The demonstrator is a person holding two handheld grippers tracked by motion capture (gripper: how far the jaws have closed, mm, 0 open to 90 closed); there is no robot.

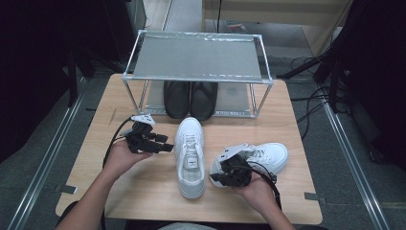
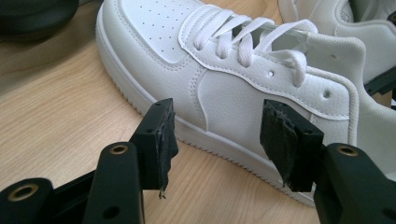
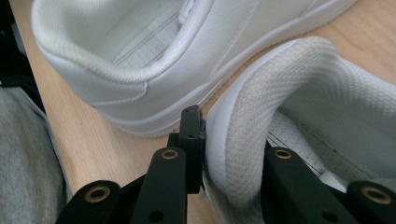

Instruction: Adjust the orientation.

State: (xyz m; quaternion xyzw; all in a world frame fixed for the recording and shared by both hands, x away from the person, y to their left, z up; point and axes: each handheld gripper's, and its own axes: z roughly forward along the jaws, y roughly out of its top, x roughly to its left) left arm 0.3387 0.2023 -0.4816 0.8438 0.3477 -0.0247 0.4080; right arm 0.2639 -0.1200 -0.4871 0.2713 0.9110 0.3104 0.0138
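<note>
On pale wood, right gripper (image 3: 224, 154) pinches sneaker's (image 1: 253, 158) padded mesh collar (seemingly firmly); left gripper (image 2: 215, 140) gapes.

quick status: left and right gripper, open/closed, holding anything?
Left gripper: open, empty, beside the middle sneaker.
Right gripper: closed on the heel collar of the right-hand sneaker.

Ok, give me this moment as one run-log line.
left gripper: open beside middle sneaker | right gripper: clamped on right sneaker heel collar | black shoes: under rack
</note>
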